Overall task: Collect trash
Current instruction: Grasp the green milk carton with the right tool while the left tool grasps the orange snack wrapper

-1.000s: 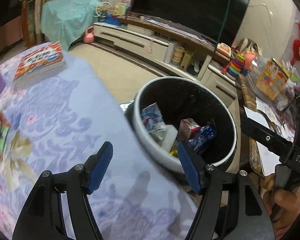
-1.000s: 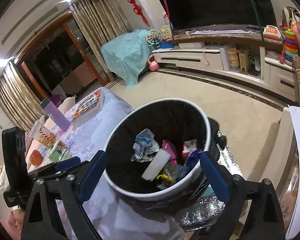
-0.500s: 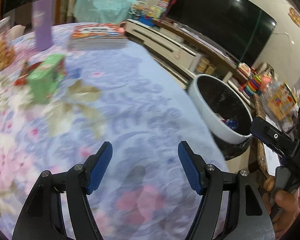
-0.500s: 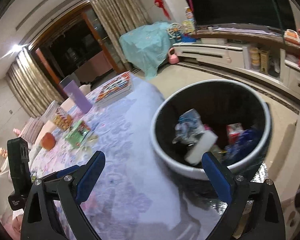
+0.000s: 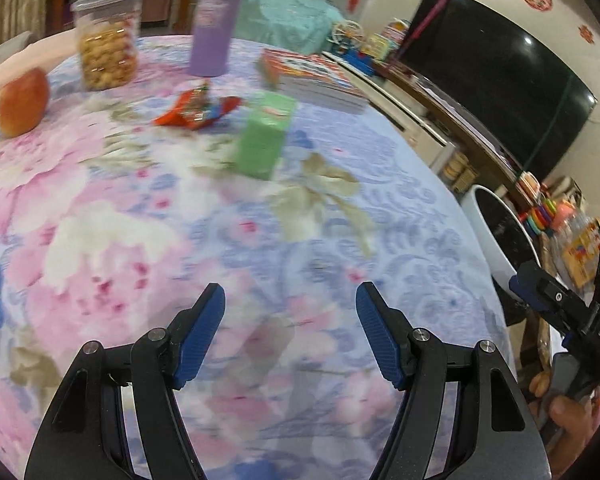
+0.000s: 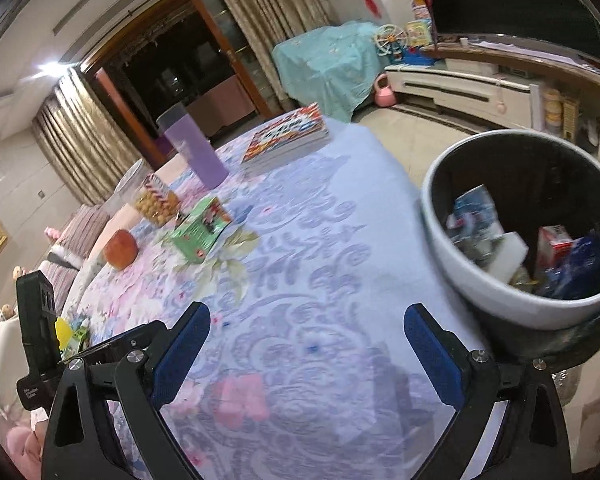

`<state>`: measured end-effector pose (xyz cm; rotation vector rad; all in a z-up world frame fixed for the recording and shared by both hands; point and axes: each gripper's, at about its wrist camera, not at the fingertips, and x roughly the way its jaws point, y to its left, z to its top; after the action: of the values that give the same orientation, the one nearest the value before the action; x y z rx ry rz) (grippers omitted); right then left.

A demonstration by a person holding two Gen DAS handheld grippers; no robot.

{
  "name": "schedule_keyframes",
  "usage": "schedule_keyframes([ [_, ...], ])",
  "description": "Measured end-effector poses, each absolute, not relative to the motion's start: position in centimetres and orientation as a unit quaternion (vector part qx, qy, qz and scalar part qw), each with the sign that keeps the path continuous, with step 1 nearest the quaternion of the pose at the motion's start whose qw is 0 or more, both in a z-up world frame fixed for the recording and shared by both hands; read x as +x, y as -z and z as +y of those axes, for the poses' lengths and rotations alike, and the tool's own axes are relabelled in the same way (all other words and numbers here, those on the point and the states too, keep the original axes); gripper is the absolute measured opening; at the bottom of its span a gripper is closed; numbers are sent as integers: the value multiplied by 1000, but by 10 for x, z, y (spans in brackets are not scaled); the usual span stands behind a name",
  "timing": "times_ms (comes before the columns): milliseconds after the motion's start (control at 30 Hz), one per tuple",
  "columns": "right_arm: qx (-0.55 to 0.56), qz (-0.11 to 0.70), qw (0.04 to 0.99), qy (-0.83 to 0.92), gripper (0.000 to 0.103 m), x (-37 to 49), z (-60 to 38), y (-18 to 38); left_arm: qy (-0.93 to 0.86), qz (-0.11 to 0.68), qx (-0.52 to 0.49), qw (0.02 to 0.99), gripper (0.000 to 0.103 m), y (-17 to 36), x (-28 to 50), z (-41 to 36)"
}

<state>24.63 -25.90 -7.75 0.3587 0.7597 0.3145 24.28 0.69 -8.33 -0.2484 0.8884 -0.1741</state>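
Here the left gripper [image 5: 290, 334] hangs over the flowered tablecloth [image 5: 148, 216], its blue jaws wide apart and empty. At about 12 o'clock from it lies a green carton [image 5: 266, 136] on its side, blurred; a red wrapper [image 5: 196, 110] lies at 11 o'clock, just beyond the carton. Further off stand a purple cup [image 5: 214, 24], a clear jar [image 5: 106, 38] of snacks and, at 10 o'clock, an apple [image 5: 22, 102]. Books [image 5: 312, 76] sit at 1 o'clock.

The right gripper [image 6: 306, 354] is also over the cloth, jaws spread and holding nothing. The bin [image 6: 452, 240], white-rimmed with a dark liner, stands off the table's edge at 2 o'clock, with crumpled packets and a small red box inside. The carton shows there at 11 o'clock, well apart from the bin.
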Motion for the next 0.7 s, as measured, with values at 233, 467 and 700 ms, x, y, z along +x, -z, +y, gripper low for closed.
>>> schedule_keyframes([
  [233, 155, 379, 895, -175, 99, 251, -221, 84, 52, 424, -134, 894, 69, 88, 241, 43],
  [467, 140, 384, 892, -196, 99, 262, -183, 88, 22, 420, -147, 895, 69, 89, 240, 77],
  [700, 134, 389, 888, -208, 99, 287, -155, 89, 0, 421, -162, 893, 69, 92, 251, 109],
])
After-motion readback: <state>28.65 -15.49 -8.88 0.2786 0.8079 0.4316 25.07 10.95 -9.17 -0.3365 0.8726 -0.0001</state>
